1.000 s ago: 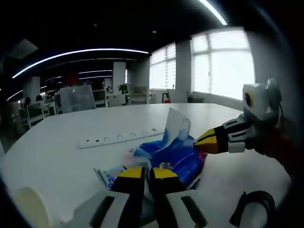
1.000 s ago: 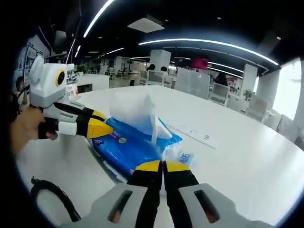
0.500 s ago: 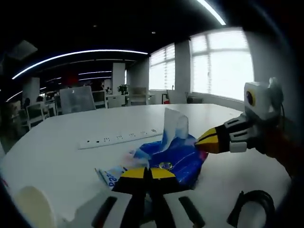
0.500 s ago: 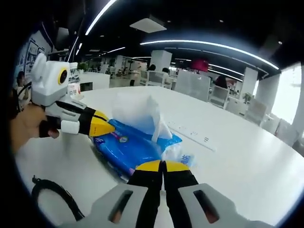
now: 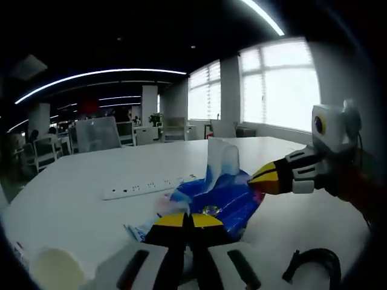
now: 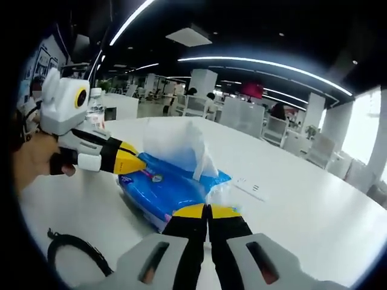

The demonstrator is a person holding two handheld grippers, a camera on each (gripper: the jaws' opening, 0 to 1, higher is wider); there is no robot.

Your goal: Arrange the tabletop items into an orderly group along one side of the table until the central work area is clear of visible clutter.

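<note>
Left gripper view: left gripper (image 5: 188,222) at 6 o'clock, yellow-tipped black jaws pressed together, tips at the near end of the tissue pack (image 5: 219,198); can't tell if film is pinched. Pack is soft glossy blue plastic, crinkled, flat-ish pillow shape, lying on the smooth white table (image 5: 72,211) just right of centre. A white tissue (image 5: 221,160) stands up from its top, folded and limp. Right gripper (image 5: 266,179) enters from 3 o'clock, its yellow tip touching the pack's far-right end, jaws look closed. Long white power strip (image 5: 145,187) lies at 10 o'clock behind the pack, apart from it. Black cable loop (image 5: 311,264) at 5 o'clock. Pale round cup rim (image 5: 55,272) at 7 o'clock.

Right gripper view: right gripper (image 6: 207,212) at 6 o'clock, jaws together, tips at the pack's (image 6: 163,190) near edge by clear crumpled wrap. Left gripper (image 6: 134,163) comes in from 9 o'clock, closed tip on the pack's left end, held by a hand (image 6: 33,160). Tissue (image 6: 175,145) upright at centre. Power strip (image 6: 252,188) end at 2 o'clock. Cable (image 6: 75,254) at 7 o'clock.
</note>
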